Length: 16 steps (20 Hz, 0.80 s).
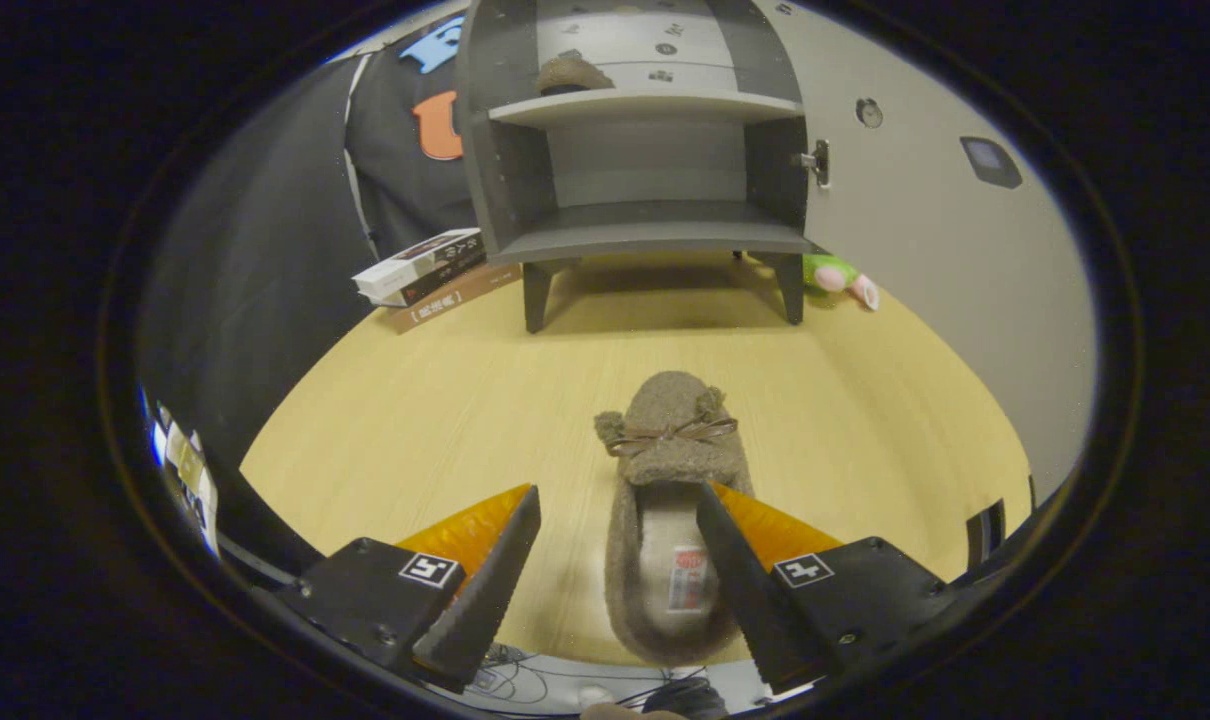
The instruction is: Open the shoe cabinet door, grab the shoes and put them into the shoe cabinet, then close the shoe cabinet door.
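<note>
A brown fuzzy slipper [671, 440] with a thin ribbon bow lies on the wooden table [445, 410], toe pointing toward the cabinet. My gripper [620, 500] is open; the slipper's left wall sits between the fingers and the right finger [730, 560] reaches over its pale insole. Neither finger presses on it. Beyond, the grey shoe cabinet [655, 150] stands on short legs with its door [925, 200] swung open to the right. A second brown slipper [570, 75] rests on the upper shelf; the lower shelf is bare.
A stack of books [430, 275] lies left of the cabinet's legs. A green and pink plush toy [840, 278] sits by the cabinet's right leg, under the open door. Cables [525, 685] hang below the table's near edge.
</note>
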{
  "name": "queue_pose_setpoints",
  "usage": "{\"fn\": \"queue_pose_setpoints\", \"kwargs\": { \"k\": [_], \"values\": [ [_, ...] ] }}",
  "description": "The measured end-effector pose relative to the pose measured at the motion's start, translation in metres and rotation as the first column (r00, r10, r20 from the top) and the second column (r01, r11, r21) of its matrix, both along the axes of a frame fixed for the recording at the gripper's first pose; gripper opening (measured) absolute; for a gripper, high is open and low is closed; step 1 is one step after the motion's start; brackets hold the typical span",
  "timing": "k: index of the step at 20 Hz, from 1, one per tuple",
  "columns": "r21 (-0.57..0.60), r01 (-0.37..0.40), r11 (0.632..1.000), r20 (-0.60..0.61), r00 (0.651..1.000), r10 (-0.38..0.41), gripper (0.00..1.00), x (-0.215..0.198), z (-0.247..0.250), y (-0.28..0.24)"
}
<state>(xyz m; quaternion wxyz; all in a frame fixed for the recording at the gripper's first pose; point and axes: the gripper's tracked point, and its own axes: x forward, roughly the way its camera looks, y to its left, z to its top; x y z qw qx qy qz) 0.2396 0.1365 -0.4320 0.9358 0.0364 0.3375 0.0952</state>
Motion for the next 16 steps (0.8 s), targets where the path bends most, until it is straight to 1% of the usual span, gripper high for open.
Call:
{"fn": "queue_pose_setpoints", "kwargs": {
  "k": [5, 8, 11, 12, 14, 15, 16],
  "values": [
    [0.025, 0.009, 1.000, -0.055, 0.998, -0.008, 0.99, 0.029, -0.014, 0.005],
    [0.024, -0.002, 1.000, -0.094, 0.996, 0.004, 0.99, 0.035, -0.023, 0.005],
    [0.018, 0.000, 1.000, -0.127, 0.992, 0.003, 0.88, 0.036, -0.025, -0.001],
    [0.012, 0.008, 1.000, -0.137, 0.991, -0.006, 0.76, 0.034, -0.026, -0.005],
    [0.042, -0.007, 0.999, -0.163, 0.987, 0.014, 0.52, 0.032, -0.030, -0.001],
    [0.034, -0.021, 0.999, -0.163, 0.986, 0.026, 0.40, 0.032, -0.030, 0.000],
    [0.031, -0.035, 0.999, -0.158, 0.987, 0.040, 0.36, 0.031, -0.027, -0.001]
  ]
}}
